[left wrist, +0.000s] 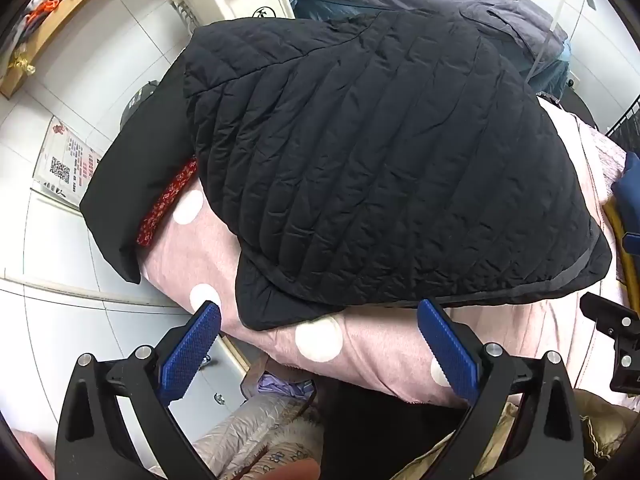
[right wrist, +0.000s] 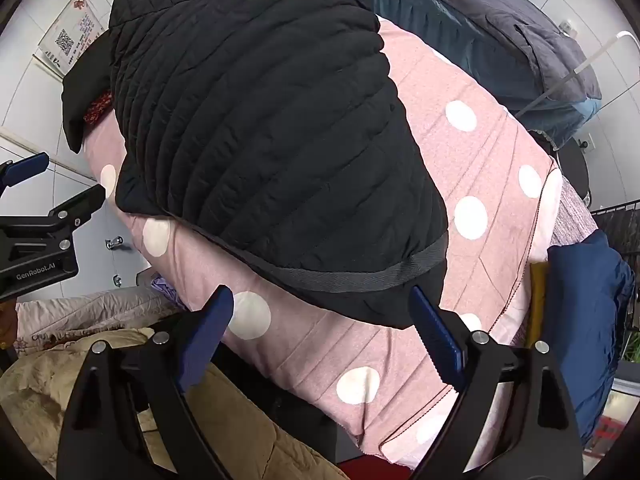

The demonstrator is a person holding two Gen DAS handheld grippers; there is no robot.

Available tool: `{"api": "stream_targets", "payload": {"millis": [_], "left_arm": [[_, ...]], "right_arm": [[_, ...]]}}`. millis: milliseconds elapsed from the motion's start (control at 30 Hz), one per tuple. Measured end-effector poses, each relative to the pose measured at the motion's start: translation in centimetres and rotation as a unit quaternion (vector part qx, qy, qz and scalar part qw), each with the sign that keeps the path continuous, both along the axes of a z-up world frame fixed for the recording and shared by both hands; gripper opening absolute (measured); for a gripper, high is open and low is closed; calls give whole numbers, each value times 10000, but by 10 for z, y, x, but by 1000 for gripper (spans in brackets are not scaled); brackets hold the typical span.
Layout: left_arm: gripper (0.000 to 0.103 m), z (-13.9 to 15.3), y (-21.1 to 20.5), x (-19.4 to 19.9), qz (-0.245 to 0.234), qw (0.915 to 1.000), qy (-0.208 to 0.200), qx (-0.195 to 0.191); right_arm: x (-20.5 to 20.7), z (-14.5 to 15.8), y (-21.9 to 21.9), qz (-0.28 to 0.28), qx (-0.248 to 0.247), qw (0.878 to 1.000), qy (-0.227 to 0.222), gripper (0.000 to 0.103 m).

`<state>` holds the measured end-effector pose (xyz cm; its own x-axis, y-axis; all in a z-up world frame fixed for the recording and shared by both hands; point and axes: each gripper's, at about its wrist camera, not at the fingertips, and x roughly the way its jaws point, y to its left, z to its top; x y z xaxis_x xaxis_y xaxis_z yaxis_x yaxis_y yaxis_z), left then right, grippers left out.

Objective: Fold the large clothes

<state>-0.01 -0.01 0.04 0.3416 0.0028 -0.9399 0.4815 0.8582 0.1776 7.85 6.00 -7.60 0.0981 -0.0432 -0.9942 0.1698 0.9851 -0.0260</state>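
On a pink, white-dotted quilt (right wrist: 472,152) the folded black quilted jacket (left wrist: 380,168) lies flat, while left tongs (left wrist: 320,344) and right tongs (right wrist: 324,332) hover wide and empty, likely just beside its near hem.

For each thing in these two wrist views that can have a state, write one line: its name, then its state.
black quilted jacket: folded into a bundle, lying on the pink quilt, held by neither gripper.
pink polka-dot quilt: spread out under the jacket.
left gripper: open, nothing between the pads, above the jacket's near edge.
right gripper: open, empty, above the jacket's hem.
navy garment: bunched at the quilt's right edge.
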Motion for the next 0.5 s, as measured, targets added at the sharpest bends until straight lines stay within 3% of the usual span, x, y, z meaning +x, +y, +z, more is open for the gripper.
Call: {"api": "stream_targets", "payload": {"millis": [500], "left_arm": [[97, -5, 2, -2, 50, 9999, 58, 70]], "right_arm": [[0, 1, 5, 65, -4, 10000, -42, 88]]}}
